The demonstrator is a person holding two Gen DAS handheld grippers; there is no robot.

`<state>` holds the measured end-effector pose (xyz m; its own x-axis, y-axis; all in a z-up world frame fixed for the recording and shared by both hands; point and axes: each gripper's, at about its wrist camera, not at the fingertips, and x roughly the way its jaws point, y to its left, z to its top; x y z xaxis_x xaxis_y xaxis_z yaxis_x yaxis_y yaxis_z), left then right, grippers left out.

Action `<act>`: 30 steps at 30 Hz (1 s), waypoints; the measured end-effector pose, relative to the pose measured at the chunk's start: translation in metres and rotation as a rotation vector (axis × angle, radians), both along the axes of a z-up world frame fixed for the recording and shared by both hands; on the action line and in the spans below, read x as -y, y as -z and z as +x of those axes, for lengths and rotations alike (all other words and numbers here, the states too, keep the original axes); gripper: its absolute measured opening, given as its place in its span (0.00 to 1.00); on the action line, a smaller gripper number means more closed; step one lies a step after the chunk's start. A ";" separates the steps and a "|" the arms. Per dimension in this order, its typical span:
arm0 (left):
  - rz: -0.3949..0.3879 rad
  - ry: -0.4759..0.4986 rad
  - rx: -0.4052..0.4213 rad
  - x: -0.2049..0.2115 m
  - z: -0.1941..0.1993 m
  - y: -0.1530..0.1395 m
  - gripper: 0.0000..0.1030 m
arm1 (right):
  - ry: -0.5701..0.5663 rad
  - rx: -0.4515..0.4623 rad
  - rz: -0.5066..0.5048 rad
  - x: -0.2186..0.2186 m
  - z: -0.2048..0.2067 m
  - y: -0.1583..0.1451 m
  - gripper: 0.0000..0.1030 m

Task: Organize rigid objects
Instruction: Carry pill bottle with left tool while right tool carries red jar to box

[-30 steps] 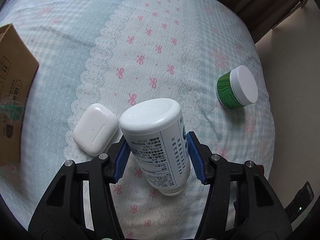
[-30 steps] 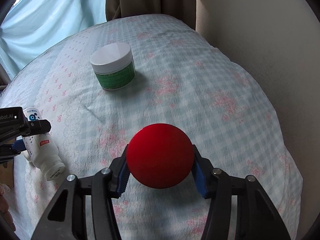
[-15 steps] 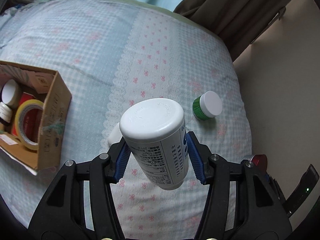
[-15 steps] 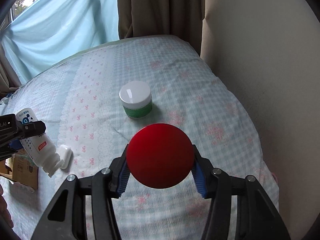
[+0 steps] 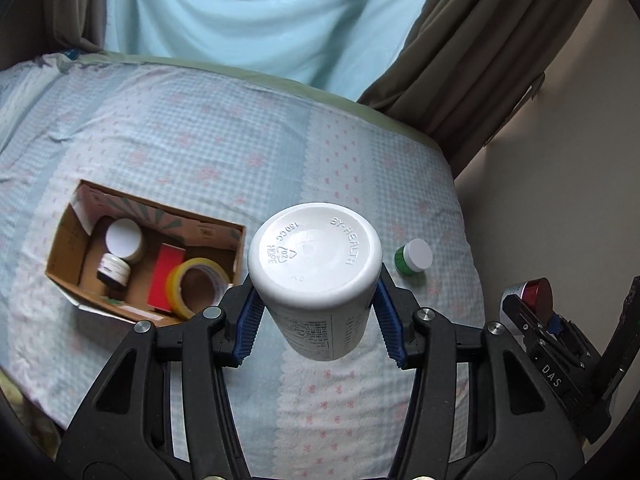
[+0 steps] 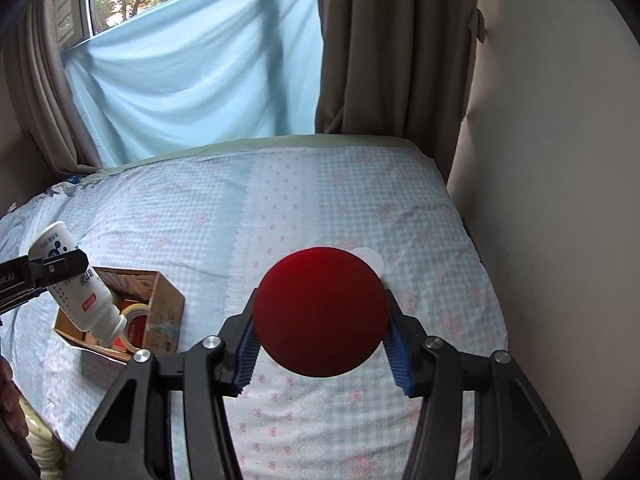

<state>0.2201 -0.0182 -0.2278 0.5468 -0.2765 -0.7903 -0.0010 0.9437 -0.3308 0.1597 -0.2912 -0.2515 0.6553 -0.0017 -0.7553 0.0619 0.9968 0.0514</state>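
Observation:
My left gripper (image 5: 316, 326) is shut on a white pill bottle (image 5: 314, 256), held high above the bed with its base toward the camera; the bottle also shows in the right wrist view (image 6: 76, 280). My right gripper (image 6: 322, 344) is shut on a red ball (image 6: 322, 312), also high above the bed; the ball shows at the right edge of the left wrist view (image 5: 538, 294). An open cardboard box (image 5: 68, 224) on the bed holds a yellow tape roll (image 5: 196, 286), a red item and two small jars. A green jar with a white lid (image 5: 414, 258) stands on the bed.
The bed (image 6: 320, 184) has a blue checked cover with pink bows. A wall (image 6: 560, 200) runs along its right side. Brown curtains (image 6: 380, 48) and a light blue cloth (image 6: 200, 72) hang behind it. The box also shows in the right wrist view (image 6: 166, 304).
Both grippers have risen well above the bed with their objects. The box has come fully into the left view and the white earbud case has gone out of sight behind the bottle.

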 end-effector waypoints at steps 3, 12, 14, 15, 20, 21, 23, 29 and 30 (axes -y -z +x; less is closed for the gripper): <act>0.014 -0.003 0.014 -0.034 -0.002 -0.014 0.46 | -0.031 0.002 0.023 -0.031 0.001 -0.016 0.49; 0.034 0.035 -0.008 -0.152 0.017 -0.022 0.46 | -0.065 -0.033 0.075 -0.149 0.025 -0.029 0.49; 0.044 0.058 -0.023 -0.177 0.025 -0.017 0.46 | -0.059 -0.054 0.097 -0.175 0.033 -0.025 0.49; 0.052 0.068 -0.032 -0.188 0.029 -0.013 0.46 | -0.053 -0.065 0.106 -0.187 0.038 -0.021 0.49; 0.078 0.100 -0.098 -0.239 0.052 0.017 0.45 | -0.007 -0.126 0.167 -0.238 0.056 0.001 0.49; 0.086 0.102 -0.108 -0.246 0.057 0.025 0.45 | -0.004 -0.135 0.173 -0.248 0.059 0.005 0.49; 0.094 0.102 -0.133 -0.260 0.065 0.040 0.45 | -0.013 -0.154 0.172 -0.264 0.067 0.018 0.49; 0.088 0.089 -0.231 -0.285 0.088 0.095 0.45 | -0.080 -0.227 0.123 -0.306 0.087 0.060 0.49; 0.092 0.090 -0.242 -0.287 0.093 0.104 0.45 | -0.095 -0.242 0.116 -0.311 0.090 0.068 0.49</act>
<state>0.3133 0.2683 -0.3318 0.3157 -0.2359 -0.9191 0.0157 0.9698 -0.2436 0.2500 0.0202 -0.3195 0.4490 0.1461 -0.8815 -0.0068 0.9871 0.1601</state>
